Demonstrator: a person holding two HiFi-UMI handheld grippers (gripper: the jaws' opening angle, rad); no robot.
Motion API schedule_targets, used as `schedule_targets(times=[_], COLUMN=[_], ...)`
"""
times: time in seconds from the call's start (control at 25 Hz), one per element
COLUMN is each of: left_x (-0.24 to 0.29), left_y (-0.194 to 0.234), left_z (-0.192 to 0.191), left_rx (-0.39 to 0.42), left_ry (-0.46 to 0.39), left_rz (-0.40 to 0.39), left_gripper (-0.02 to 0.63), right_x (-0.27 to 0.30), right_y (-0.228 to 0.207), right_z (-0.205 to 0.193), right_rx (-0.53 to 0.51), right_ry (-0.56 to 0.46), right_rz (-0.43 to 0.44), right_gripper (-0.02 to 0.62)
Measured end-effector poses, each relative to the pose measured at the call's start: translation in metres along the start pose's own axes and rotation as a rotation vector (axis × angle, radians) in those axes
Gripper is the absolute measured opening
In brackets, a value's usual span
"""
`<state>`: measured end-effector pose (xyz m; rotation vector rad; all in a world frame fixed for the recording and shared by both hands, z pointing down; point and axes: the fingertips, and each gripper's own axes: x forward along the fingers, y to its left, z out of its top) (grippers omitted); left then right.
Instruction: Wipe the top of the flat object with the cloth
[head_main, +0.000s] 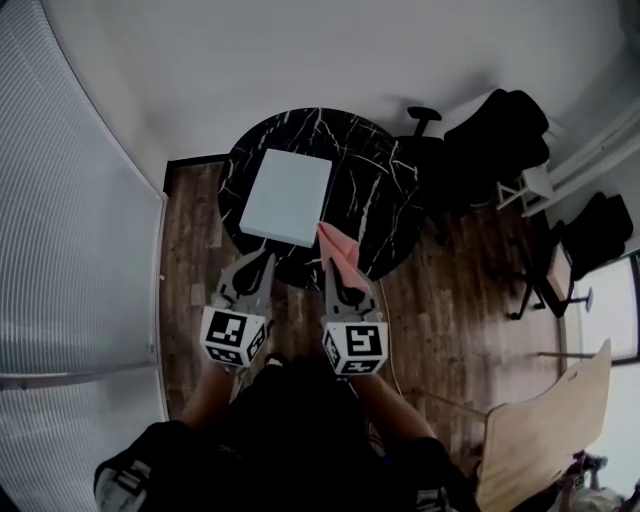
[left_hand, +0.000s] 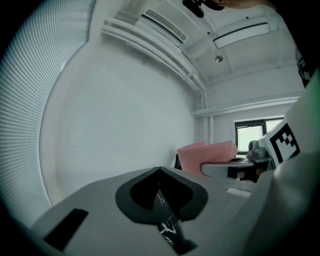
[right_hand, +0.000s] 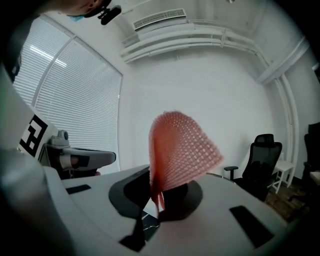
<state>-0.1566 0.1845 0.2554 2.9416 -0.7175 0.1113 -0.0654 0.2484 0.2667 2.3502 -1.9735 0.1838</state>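
Right gripper view — cloth (right_hand: 182, 150) between jaws

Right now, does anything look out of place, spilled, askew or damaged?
Nothing stands out. The white flat object lies flat on the round marble table, with no spill or damage visible. The pink cloth is pinched in the right claw and stands up from it; the left claw is shut and empty.

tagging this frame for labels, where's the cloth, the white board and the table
cloth (right_hand: 182, 150), right gripper view, middle of the pink weave
white board (head_main: 288, 195), head view, centre of its top face
table (head_main: 375, 165), head view, bare black marble right of the board
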Motion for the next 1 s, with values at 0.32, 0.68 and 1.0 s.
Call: schedule_targets(times=[0.32,0.68,1.0], left_x=[0.025,0.042,0.044], left_y=[-0.05,-0.082,-0.083], left_z=[0.025,0.03,0.027], left_rx=[0.016,0.051,0.059], left_ry=[-0.063,-0.056,-0.04], left_rz=[-0.009,-0.022,-0.005], left_gripper=[0.001,0.0,0.001], right_x=[-0.021,-0.033,-0.039], right_y=[-0.046,-0.075,-0.072], right_z=[0.043,0.052,0.049], right_rx=[-0.043,-0.024,-0.026], right_ry=[-0.079,-0.093,-0.09], right_rz=[-0.016,-0.021,0.0], right_gripper=[0.005,0.005,0.005])
